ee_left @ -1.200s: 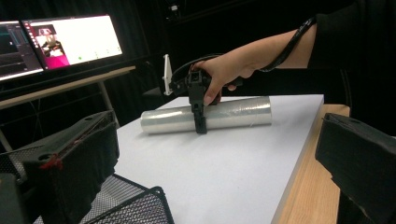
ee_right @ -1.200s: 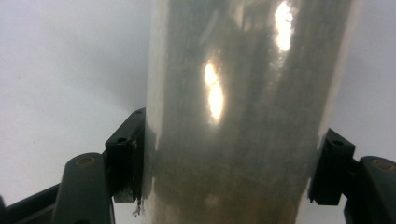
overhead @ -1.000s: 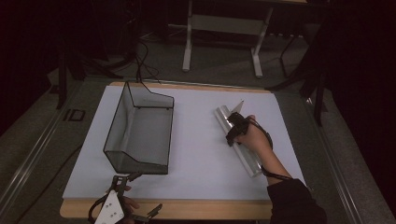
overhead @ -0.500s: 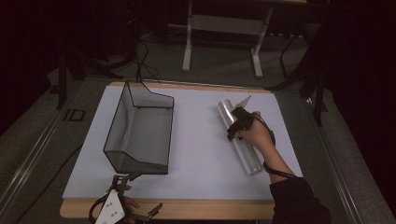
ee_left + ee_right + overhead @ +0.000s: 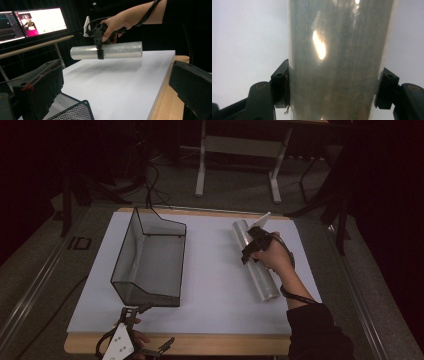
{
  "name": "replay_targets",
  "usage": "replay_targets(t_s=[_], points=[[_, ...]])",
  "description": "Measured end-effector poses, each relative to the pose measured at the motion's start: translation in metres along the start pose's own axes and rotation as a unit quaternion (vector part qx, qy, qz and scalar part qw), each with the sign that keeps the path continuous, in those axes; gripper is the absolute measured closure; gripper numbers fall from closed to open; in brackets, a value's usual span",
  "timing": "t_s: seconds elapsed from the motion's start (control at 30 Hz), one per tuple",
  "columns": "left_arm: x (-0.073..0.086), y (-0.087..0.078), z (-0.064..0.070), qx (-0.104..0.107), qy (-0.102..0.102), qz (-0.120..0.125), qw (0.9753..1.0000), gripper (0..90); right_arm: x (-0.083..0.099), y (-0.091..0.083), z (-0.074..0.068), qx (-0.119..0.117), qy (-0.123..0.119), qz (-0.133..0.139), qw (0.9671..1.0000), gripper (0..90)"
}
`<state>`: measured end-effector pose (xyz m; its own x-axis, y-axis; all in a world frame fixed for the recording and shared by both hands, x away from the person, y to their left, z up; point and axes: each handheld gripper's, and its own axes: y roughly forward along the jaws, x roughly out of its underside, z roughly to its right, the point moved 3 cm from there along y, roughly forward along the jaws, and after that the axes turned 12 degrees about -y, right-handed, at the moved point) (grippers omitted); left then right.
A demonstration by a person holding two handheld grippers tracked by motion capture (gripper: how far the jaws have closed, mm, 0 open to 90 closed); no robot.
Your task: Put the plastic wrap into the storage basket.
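So the right gripper point(image 5: 248, 246) is out over the far right part of the white sheet point(image 5: 215, 285), and there's plenty of bare sheet on its left before the black mesh bin point(image 5: 150, 262), which stands well apart from it. Behind the gripper the sheet's far edge is close, and on its right the edge runs near too, with a strip of wooden table point(image 5: 200, 344) showing along the near side. The thing in its grip is a long roll of clear plastic film point(image 5: 256, 265), shiny and silvery with light glare on it, a plain cylinder with flat ends. From the left gripper view the roll point(image 5: 107, 50) hangs level in the air, clear of the sheet, with a soft shadow under it. The right gripper's jaws are clamped across the roll nearer its far end, one black pad on each side, which the right gripper view shows pretty clearly. The right hand point(image 5: 274, 256) wraps the handle from above, forearm reaching forward from the near edge, cable looped at the wrist. The left gripper point(image 5: 134, 312) sits low at the near edge just in front of the bin, jaws spread wide with nothing between them.
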<state>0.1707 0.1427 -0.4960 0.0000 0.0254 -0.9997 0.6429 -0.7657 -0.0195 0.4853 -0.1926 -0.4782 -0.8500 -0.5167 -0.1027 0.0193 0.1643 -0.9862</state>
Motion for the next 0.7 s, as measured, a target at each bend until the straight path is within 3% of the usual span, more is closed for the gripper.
replay_targets(t_s=[0.17, 0.27, 0.4, 0.7], points=[[0.000, 0.000, 0.000, 0.000, 0.000, 0.000, 1.0000, 0.0, -0.006, -0.009, -0.008, -0.025, 0.008, 0.020, 0.9995, 32.0], [0.000, 0.000, 0.000, 0.000, 0.000, 0.000, 1.0000, 0.0, -0.010, -0.013, -0.014, -0.028, 0.004, 0.033, 0.9990, 32.0], [0.000, 0.000, 0.001, 0.001, 0.003, 0.001, 1.0000, 0.0, -0.018, -0.020, -0.023, -0.053, 0.012, 0.055, 0.9970, 32.0], [0.000, 0.000, 0.001, 0.000, 0.002, -0.002, 1.0000, 0.0, -0.036, -0.034, -0.047, -0.047, 0.004, 0.085, 0.9952, 32.0]])
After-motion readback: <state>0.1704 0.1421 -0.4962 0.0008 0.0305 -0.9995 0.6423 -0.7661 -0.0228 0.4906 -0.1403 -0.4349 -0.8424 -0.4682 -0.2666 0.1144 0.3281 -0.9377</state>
